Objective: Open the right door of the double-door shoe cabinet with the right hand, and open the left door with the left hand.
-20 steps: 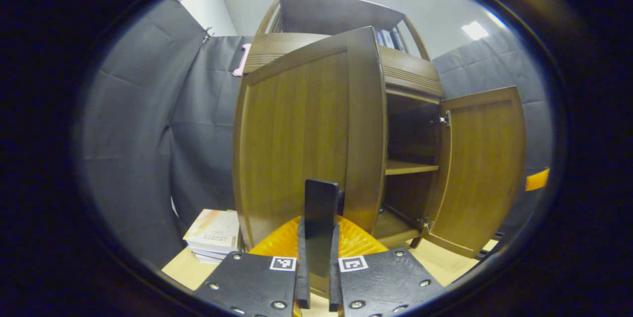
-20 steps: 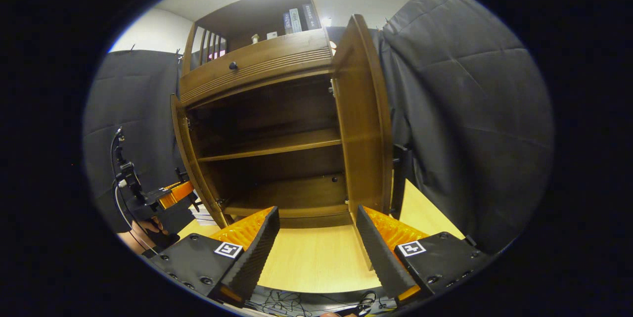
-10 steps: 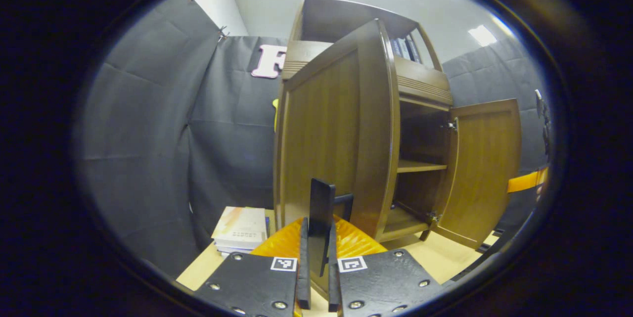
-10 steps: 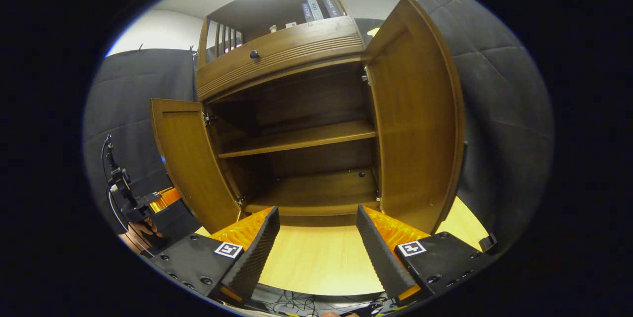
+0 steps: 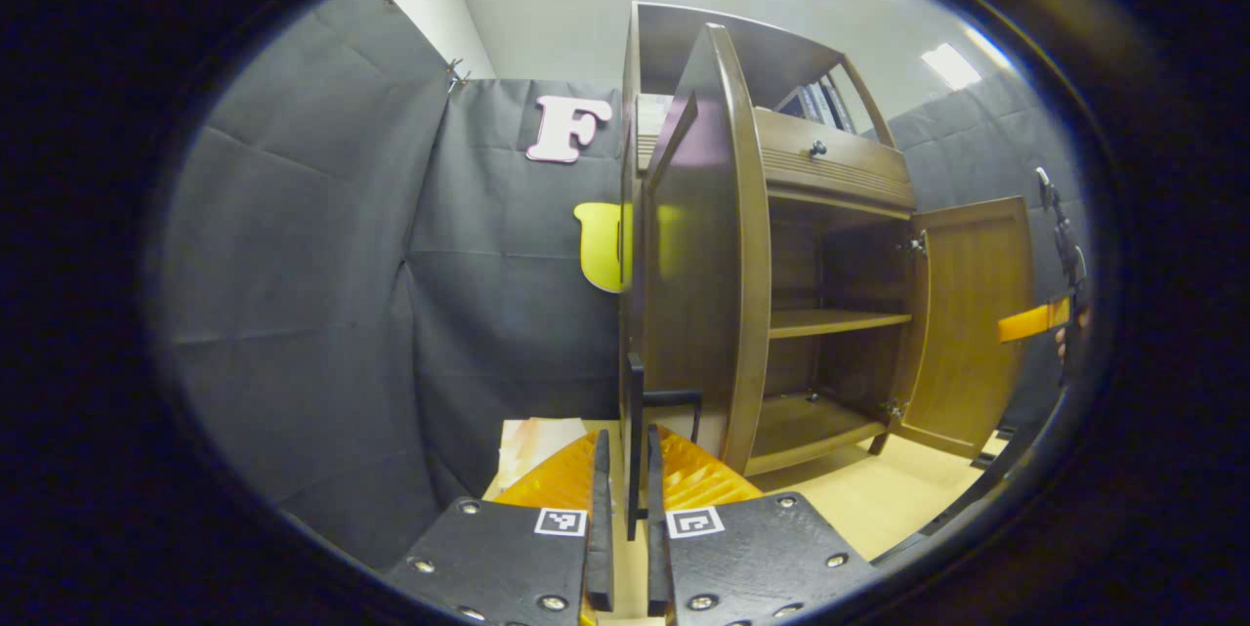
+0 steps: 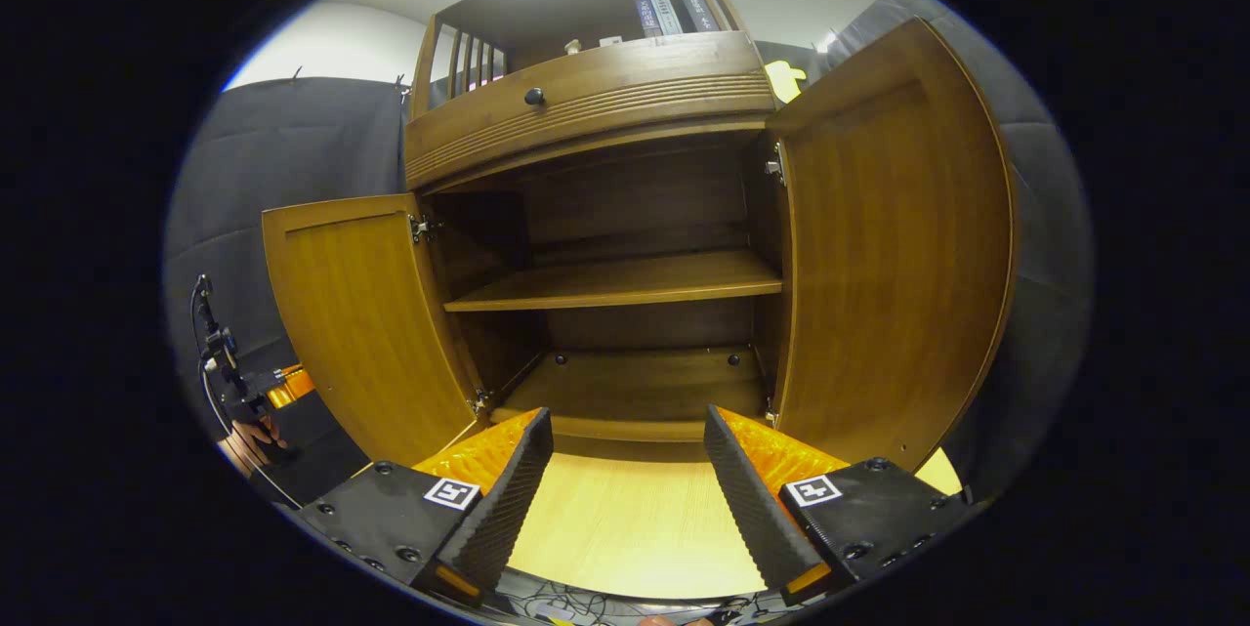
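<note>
Two doors swung wide. Left gripper (image 5: 625,548) pinched on dark handle (image 5: 636,431) of left door (image 5: 698,265), door edge-on at 12 o'clock. Right gripper (image 6: 625,499) spread, holding nothing; right door (image 6: 894,245) at 2 o'clock, apart from fingers. Risk: pulling further strains hinge (image 6: 422,228); pinch may slip off thin handle. Book stack (image 5: 527,440) low beside left door, near its swing. Farther: empty shelf (image 6: 615,284), drawer knob (image 6: 534,97), books (image 6: 669,13) on top.

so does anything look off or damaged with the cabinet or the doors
Nothing stands out. Both doors, left door and right door, hang square on their hinges, the shelf sits level, and the left claw grips the left door's handle.
</note>
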The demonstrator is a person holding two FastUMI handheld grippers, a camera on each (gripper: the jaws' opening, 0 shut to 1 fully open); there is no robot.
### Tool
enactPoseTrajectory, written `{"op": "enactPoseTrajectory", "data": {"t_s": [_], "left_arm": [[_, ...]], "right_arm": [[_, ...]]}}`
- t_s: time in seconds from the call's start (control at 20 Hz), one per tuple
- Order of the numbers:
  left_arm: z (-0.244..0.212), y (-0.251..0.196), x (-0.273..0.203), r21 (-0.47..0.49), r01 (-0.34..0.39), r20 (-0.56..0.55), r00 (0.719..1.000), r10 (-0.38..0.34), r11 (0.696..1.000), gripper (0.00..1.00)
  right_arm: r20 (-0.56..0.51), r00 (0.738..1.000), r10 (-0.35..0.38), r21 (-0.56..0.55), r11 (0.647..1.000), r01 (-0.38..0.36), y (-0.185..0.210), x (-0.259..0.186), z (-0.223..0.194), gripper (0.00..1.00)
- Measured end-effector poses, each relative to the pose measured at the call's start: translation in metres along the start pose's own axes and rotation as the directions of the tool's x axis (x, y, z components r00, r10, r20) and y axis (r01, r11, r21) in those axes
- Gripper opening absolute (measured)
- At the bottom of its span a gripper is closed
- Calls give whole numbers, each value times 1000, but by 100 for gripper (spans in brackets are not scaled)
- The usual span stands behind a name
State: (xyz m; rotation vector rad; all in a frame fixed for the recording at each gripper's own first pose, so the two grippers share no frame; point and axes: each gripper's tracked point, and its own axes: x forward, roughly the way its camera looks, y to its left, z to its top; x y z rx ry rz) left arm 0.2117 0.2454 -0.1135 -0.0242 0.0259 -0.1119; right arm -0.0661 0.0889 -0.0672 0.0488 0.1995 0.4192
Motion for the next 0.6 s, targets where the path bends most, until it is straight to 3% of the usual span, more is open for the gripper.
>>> {"op": "enactPoseTrajectory", "data": {"t_s": [0.2, 0.4, 0.6], "left_arm": [[-4, 2, 1, -69, 42, -19, 999, -44, 997, 14], [1, 2, -10, -27, -20, -20, 1000, 19, 999, 11], [14, -20, -65, -24, -79, -37, 996, 78, 997, 11]], "right_arm": [[-19, 1000, -5, -43, 999, 5, 5, -1, 3, 98], [17, 1000, -14, -43, 999, 15, -2, -4, 12, 92], [98, 992, -79, -42, 996, 84, -24, -17, 30, 92]]}}
